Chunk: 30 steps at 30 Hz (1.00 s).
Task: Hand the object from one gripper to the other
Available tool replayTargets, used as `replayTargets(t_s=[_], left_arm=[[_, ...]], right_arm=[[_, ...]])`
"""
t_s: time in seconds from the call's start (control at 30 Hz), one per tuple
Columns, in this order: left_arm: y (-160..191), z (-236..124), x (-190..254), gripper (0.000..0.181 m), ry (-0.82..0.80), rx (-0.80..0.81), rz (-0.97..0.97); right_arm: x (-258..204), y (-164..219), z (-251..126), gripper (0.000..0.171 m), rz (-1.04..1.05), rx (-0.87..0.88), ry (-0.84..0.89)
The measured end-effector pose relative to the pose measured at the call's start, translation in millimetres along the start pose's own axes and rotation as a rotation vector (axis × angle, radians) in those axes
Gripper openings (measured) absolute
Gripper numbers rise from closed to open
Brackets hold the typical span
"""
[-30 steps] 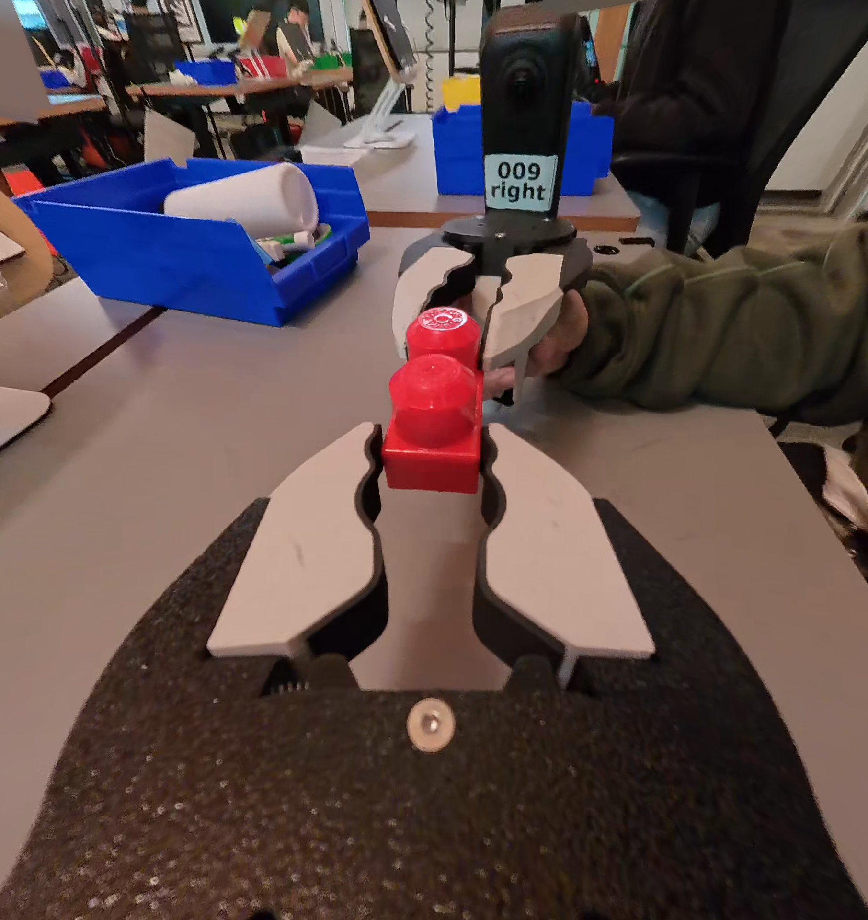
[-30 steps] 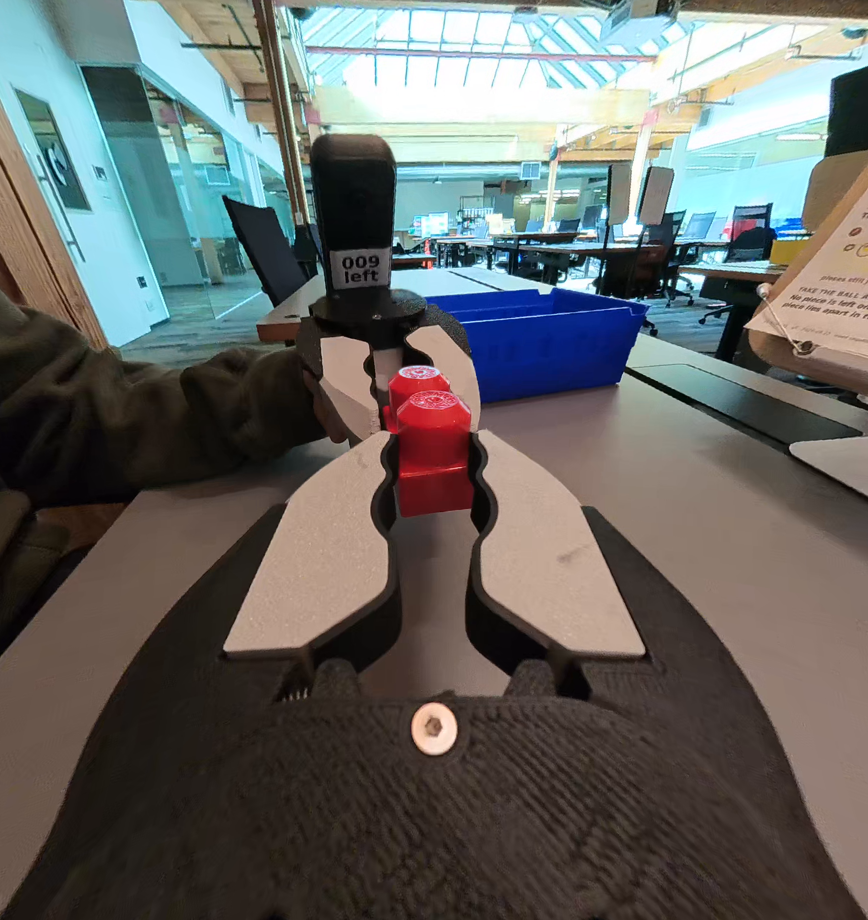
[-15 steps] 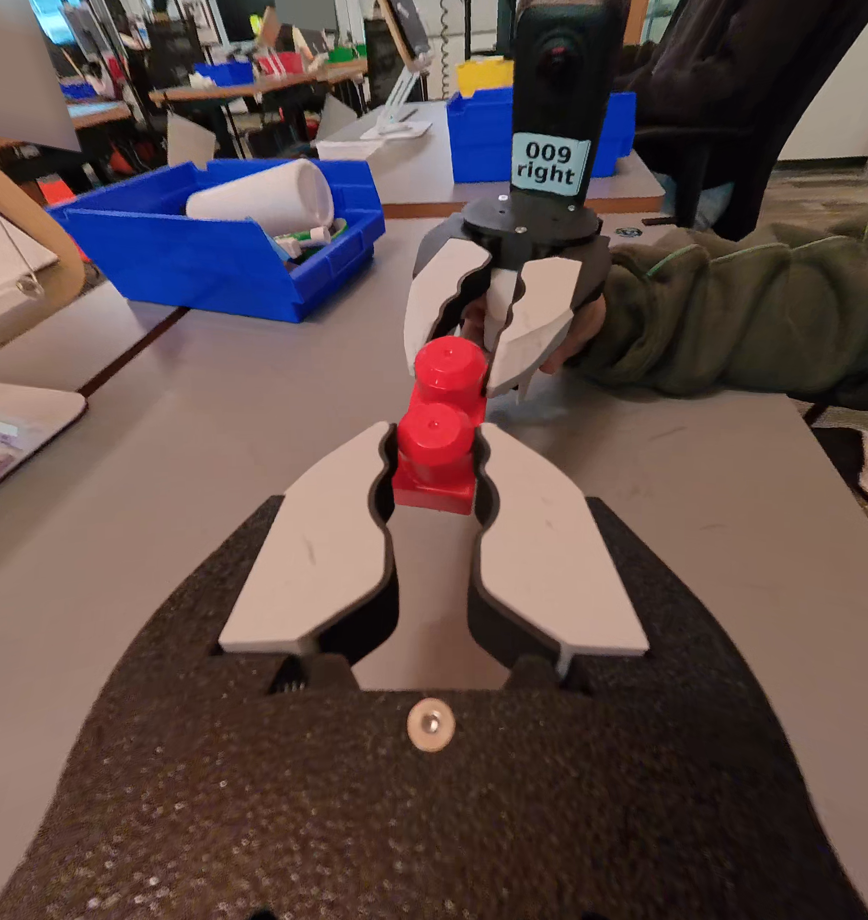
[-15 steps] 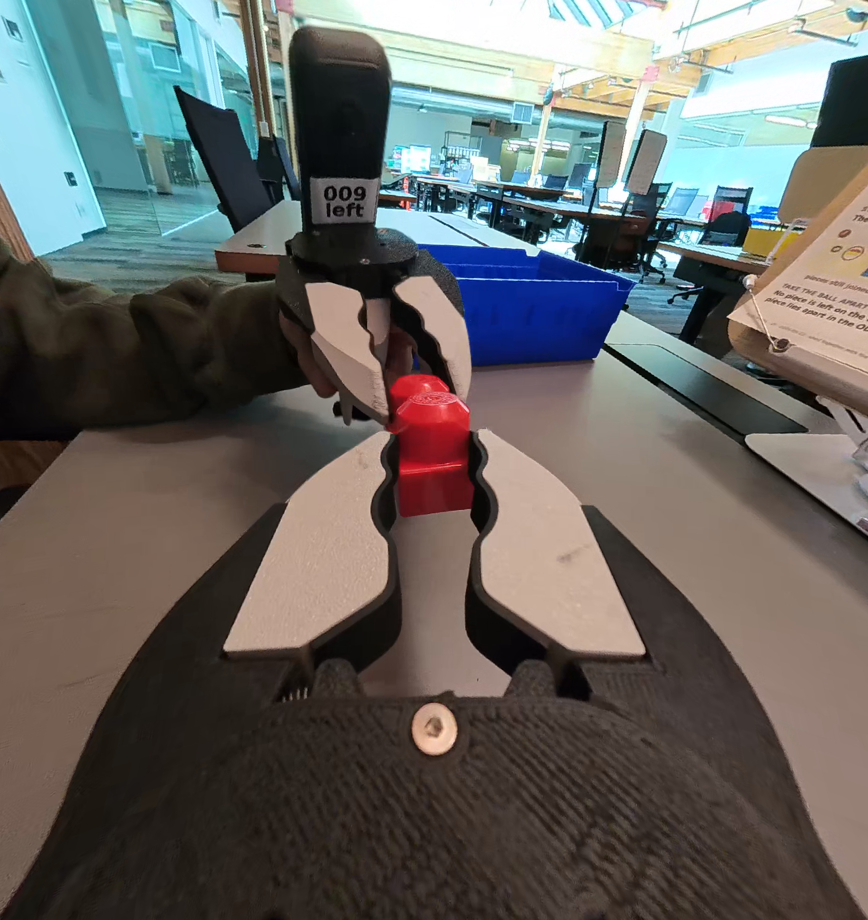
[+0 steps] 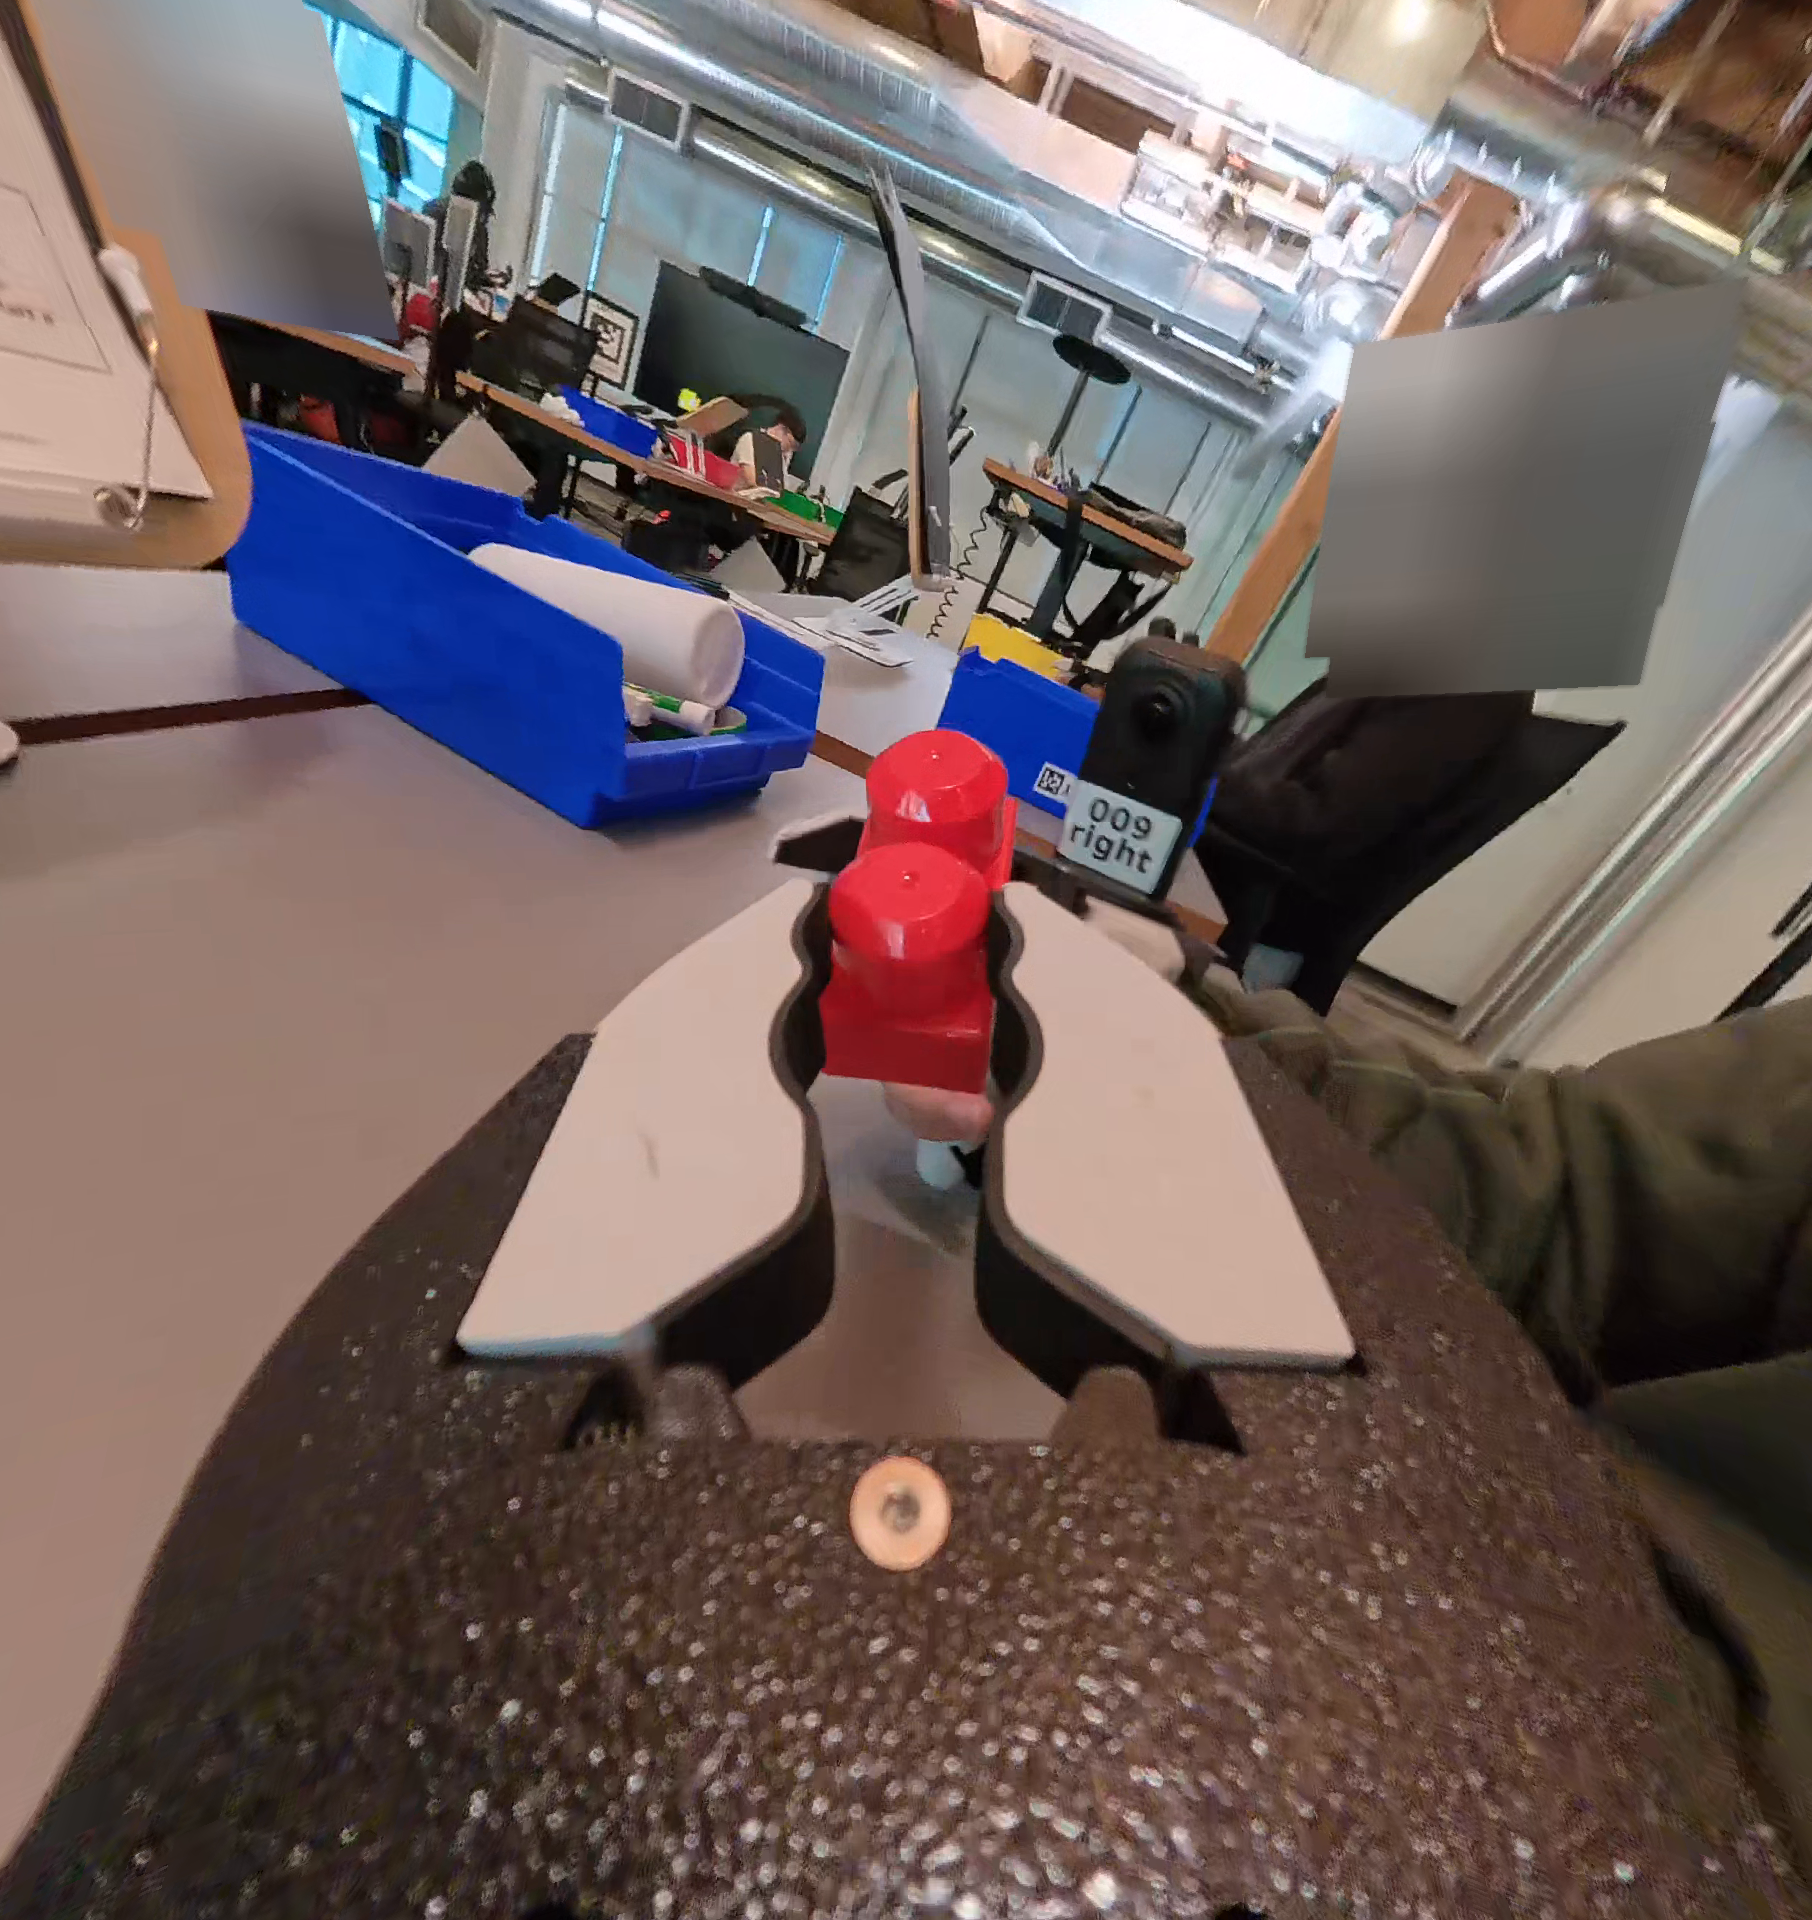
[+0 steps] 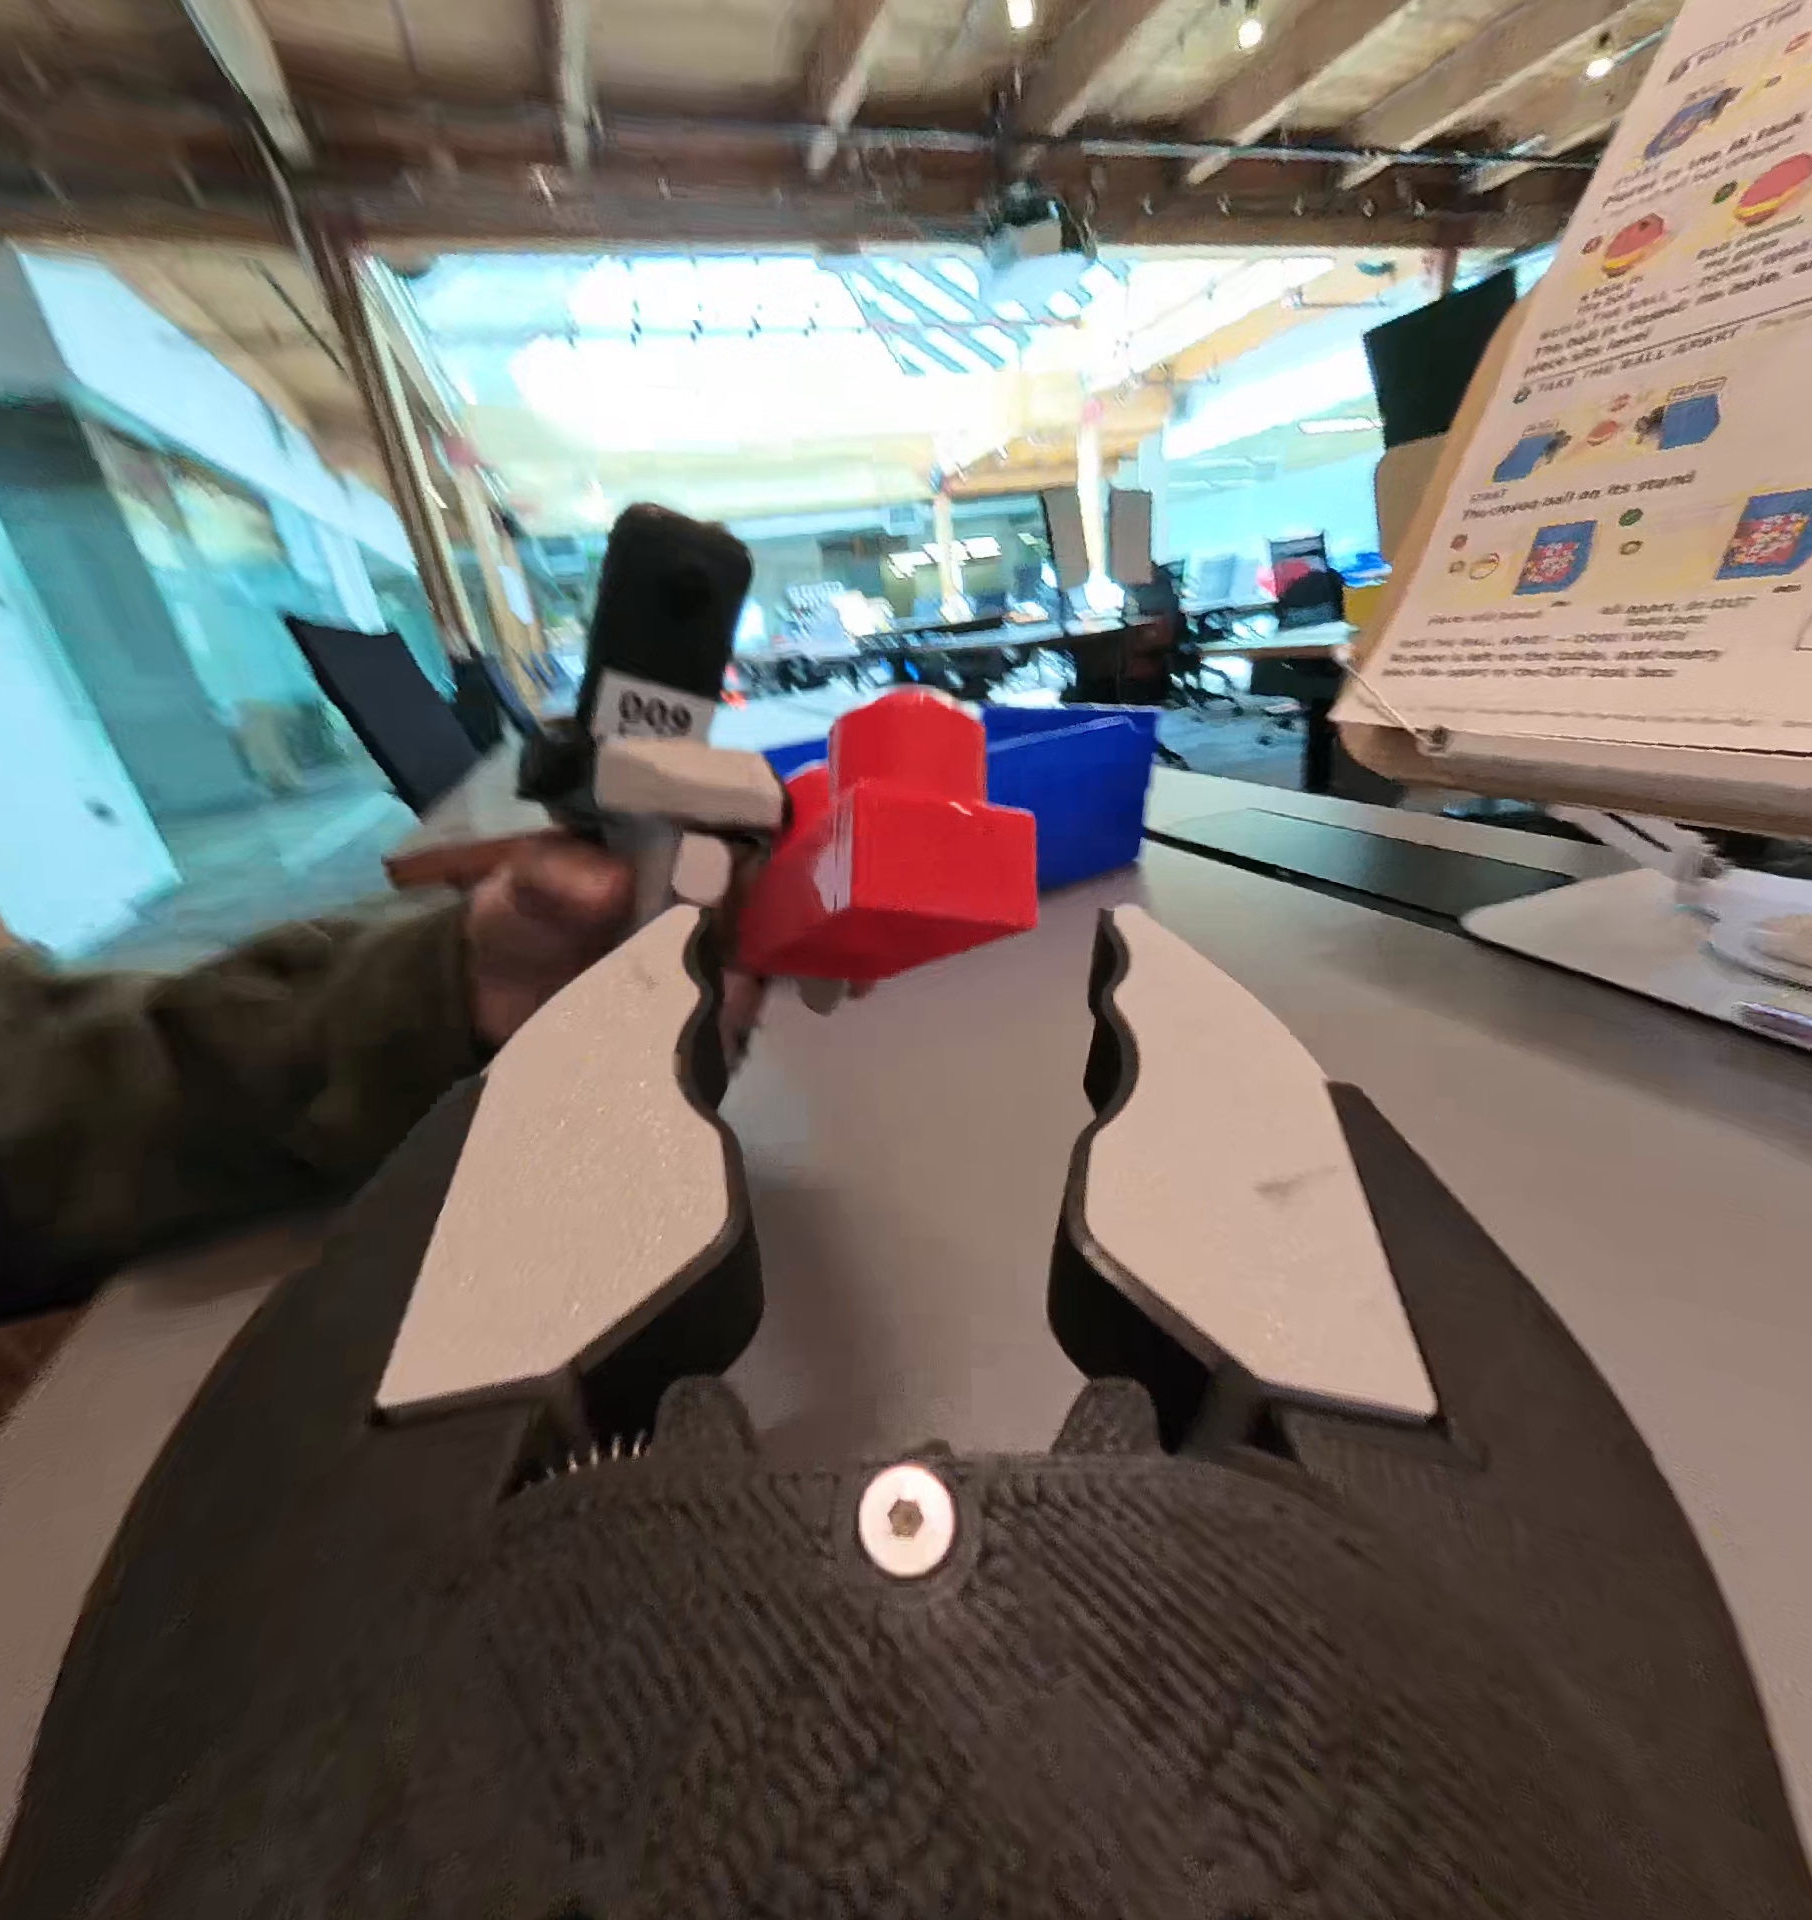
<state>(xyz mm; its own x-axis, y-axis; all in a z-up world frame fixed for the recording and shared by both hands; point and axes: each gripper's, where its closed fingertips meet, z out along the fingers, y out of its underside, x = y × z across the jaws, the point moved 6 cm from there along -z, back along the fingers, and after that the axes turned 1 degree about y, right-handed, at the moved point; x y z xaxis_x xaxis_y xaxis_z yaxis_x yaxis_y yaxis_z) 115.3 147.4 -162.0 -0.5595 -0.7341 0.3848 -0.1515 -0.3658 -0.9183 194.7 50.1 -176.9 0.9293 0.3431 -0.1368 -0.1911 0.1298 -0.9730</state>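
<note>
A red two-stud toy brick [image 5: 907, 966] sits between the fingers of my left gripper [image 5: 897, 935], which is shut on it and holds it above the grey table [image 5: 258, 987]. In the right wrist view the same brick [image 6: 897, 852] hangs tilted in the air, held from the left by the other gripper [image 6: 689, 800]. My right gripper [image 6: 897, 935] is open and empty, just below and in front of the brick, not touching it. The right gripper also shows behind the brick in the left wrist view [image 5: 1141, 790], mostly hidden.
A blue bin [image 5: 434, 644] with a white roll [image 5: 621, 634] stands at the back left of the table. A second blue bin [image 6: 1073, 800] is behind the brick. An instruction sheet on a stand [image 6: 1650, 416] is at the right. A sleeved arm [image 5: 1567, 1174] reaches in. My two grippers' fingertips are within a few centimetres of each other.
Both grippers held the brick before. My right gripper has opened and let go. My left gripper has lifted and tilted the brick away, and both views have swung upward.
</note>
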Motion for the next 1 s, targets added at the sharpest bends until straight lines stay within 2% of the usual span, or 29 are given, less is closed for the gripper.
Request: replayTargets(t_s=[0.03,0.1,0.13,0.3,0.37,0.47,0.53,0.6,0.73,0.8,0.87,0.93,1.0], left_arm=[[0.1,0.3,2.1,0.028,0.011,-0.007,0.027],[0.2,1.7,4.8,0.028,0.011,-0.007,0.057],[0.4,2.2,5.6,0.028,0.012,-0.008,0.062],[0.4,0.3,12.1,0.028,0.052,-0.022,0.158],[-1.1,-4.3,19.8,0.028,0.12,-0.032,0.255],[-2.4,-14.3,32.9,0.059,0.195,-0.06,0.434],[-2.2,-18.3,39.1,0.072,0.227,-0.075,0.497],[2.9,-19.4,46.9,0.079,0.315,-0.101,0.481],[14.8,-13.3,59.2,0.073,0.421,-0.119,0.48],[21.4,-10.4,60.1,0.064,0.447,-0.143,0.48],[22.4,-9.9,62.5,0.064,0.485,-0.126,0.468],[20.1,-9.5,60.1,0.063,0.455,-0.128,0.493],[14.2,-9.2,53.8,0.063,0.381,-0.118,0.493]], right_arm=[[0.6,-3.0,-1.5,0.063,0.059,0.036,-0.024],[2.1,-5.7,-4.5,0.042,0.154,0.075,-0.083],[1.5,-5.4,-5.0,0.039,0.182,0.075,-0.11],[-1.0,-9.3,-7.3,0.037,0.185,0.025,-0.182],[-3.0,-9.8,-7.0,0.037,0.281,0.015,-0.264],[-6.0,-5.0,-6.6,0.036,0.54,-0.014,-0.428],[-13.4,2.9,-6.4,0.037,0.655,-0.091,-0.549],[-22.9,10.1,-4.8,0.037,0.683,-0.159,-0.615],[-38.5,11.7,-1.7,0.037,0.712,-0.191,-0.725],[-41.7,13.3,-1.1,0.037,0.703,-0.202,-0.735],[-45.0,14.2,-2.5,0.037,0.682,-0.218,-0.761],[-43.5,11.8,-2.2,0.038,0.656,-0.187,-0.738],[-35.3,9.6,-0.4,0.04,0.611,-0.129,-0.641]])
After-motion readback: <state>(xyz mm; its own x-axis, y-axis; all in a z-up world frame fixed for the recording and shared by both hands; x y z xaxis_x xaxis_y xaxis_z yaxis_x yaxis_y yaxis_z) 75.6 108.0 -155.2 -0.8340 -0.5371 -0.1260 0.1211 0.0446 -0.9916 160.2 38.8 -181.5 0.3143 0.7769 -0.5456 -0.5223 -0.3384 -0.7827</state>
